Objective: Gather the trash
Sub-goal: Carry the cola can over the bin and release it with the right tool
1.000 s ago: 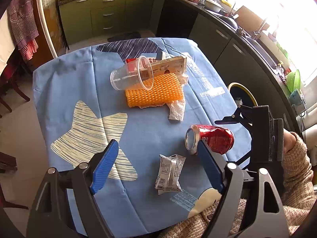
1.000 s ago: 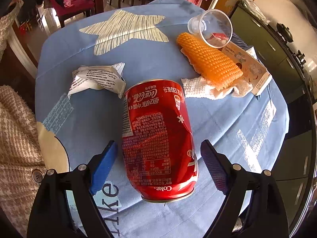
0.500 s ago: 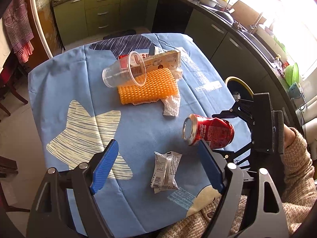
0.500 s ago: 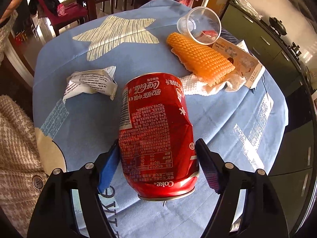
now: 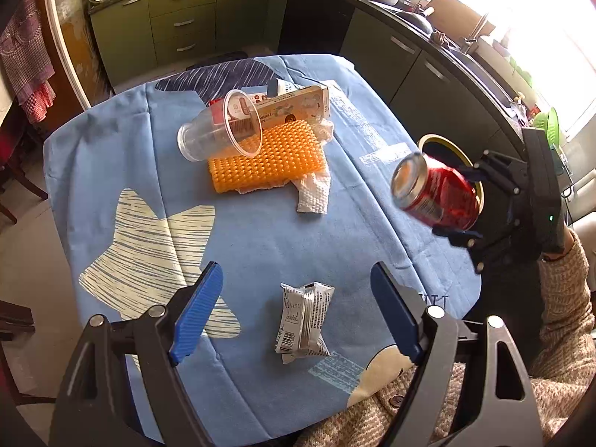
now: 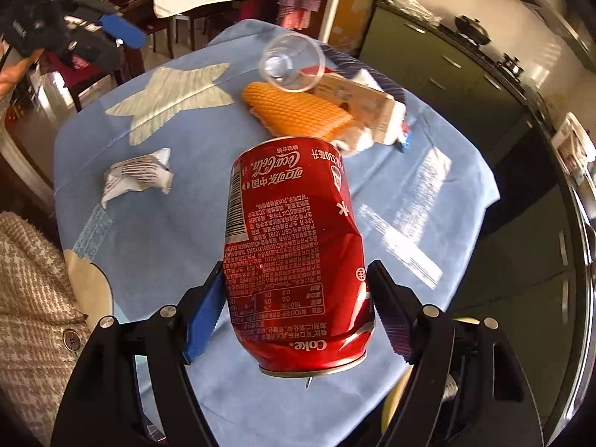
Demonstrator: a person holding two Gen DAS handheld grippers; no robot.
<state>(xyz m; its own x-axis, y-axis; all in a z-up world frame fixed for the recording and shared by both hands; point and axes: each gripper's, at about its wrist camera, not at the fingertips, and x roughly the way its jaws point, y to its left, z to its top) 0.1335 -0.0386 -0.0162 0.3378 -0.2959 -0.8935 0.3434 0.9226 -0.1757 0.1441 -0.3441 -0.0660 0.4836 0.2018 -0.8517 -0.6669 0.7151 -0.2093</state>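
My right gripper (image 6: 298,309) is shut on a dented red Coke can (image 6: 294,257) and holds it in the air above the table's right edge; the can also shows in the left wrist view (image 5: 436,195). My left gripper (image 5: 298,313) is open and empty, hovering over a crumpled white wrapper (image 5: 303,322) that lies on the blue tablecloth (image 5: 260,238). The wrapper also shows in the right wrist view (image 6: 138,178). Farther back lie a clear plastic cup (image 5: 219,132) on its side, an orange bumpy pad (image 5: 266,156), a white paper towel (image 5: 314,193) and a flat carton (image 5: 298,106).
A round bin with a yellow rim (image 5: 445,145) stands on the floor beyond the table's right edge, behind the can. Green kitchen cabinets (image 5: 178,22) line the back and right. Chairs (image 6: 93,63) stand at the table's far side. My sweater sleeve (image 5: 558,335) is close at lower right.
My right gripper closed on the can and lifted it off the cloth, up and toward the table's right edge. My left gripper stayed open and drew nearer over the wrapper.
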